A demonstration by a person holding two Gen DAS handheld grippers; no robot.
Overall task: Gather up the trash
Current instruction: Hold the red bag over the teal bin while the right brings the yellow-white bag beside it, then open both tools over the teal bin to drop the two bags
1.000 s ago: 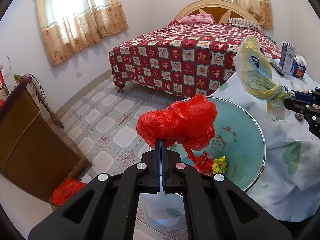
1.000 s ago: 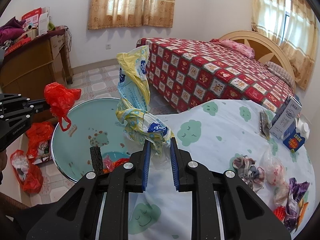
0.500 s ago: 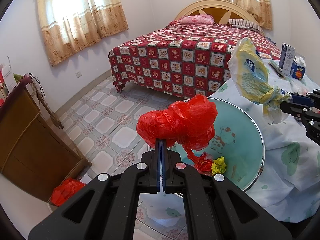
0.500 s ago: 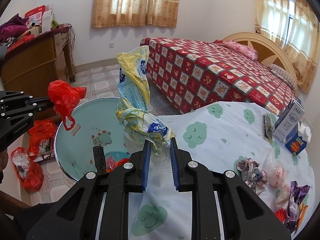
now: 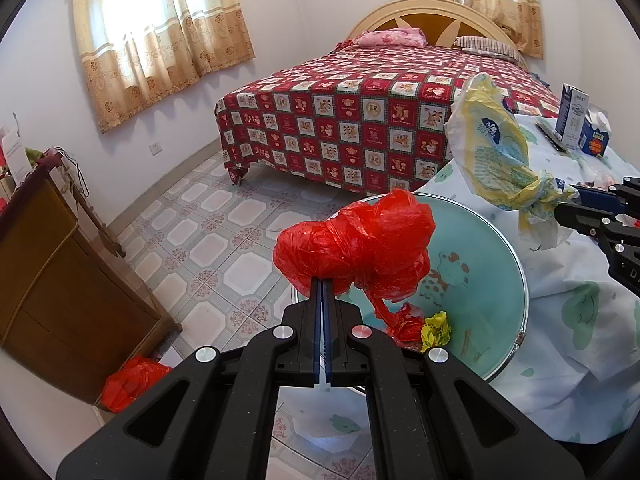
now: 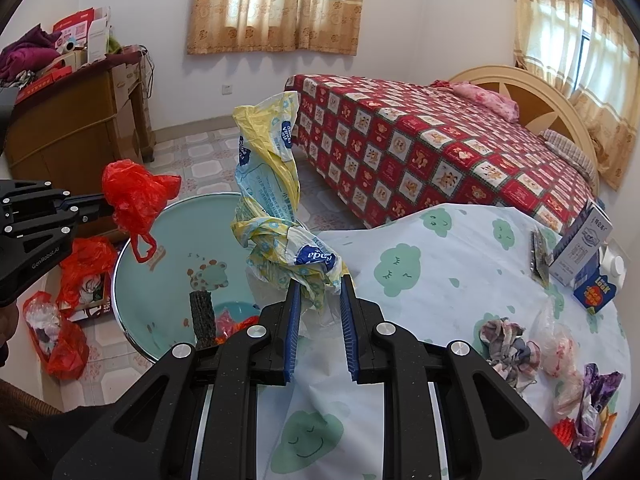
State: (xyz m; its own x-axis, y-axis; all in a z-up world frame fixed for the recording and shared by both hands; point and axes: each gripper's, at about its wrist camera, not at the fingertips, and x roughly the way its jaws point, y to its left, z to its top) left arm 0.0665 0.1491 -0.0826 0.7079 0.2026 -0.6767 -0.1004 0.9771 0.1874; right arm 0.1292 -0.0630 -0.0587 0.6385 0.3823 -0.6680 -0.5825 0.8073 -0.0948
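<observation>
Red plastic bag (image 5: 360, 244): crumpled, pinched at its lower edge by our left gripper (image 5: 322, 292), whose fingers are pressed almost together on it; we hold it in the air over the teal basin (image 5: 492, 280), a loop of it dangling down.
Yellow-and-blue wrapper (image 6: 280, 216): twisted packaging bag, its knotted lower end caught between the fingers of our right gripper (image 6: 319, 296); those fingers stand a little apart with the plastic bunched between them, and the wrapper rises toward 12 o'clock.
Teal basin: round, metal-rimmed, with a cartoon print; in the left wrist view a small red scrap (image 5: 406, 326) and a yellow scrap (image 5: 436, 326) lie inside at its near edge.
Desk (image 6: 440, 280): covered by a white cloth with green clouds, at 3 o'clock of the basin; we see cartons (image 6: 582, 248) and a pile of crumpled wrappers (image 6: 552, 356) on it.
Floor: tiled, with more red bags (image 6: 68, 320) at 9 o'clock in the right wrist view.
Bed (image 5: 360, 120): red patchwork cover, at 12 o'clock.
</observation>
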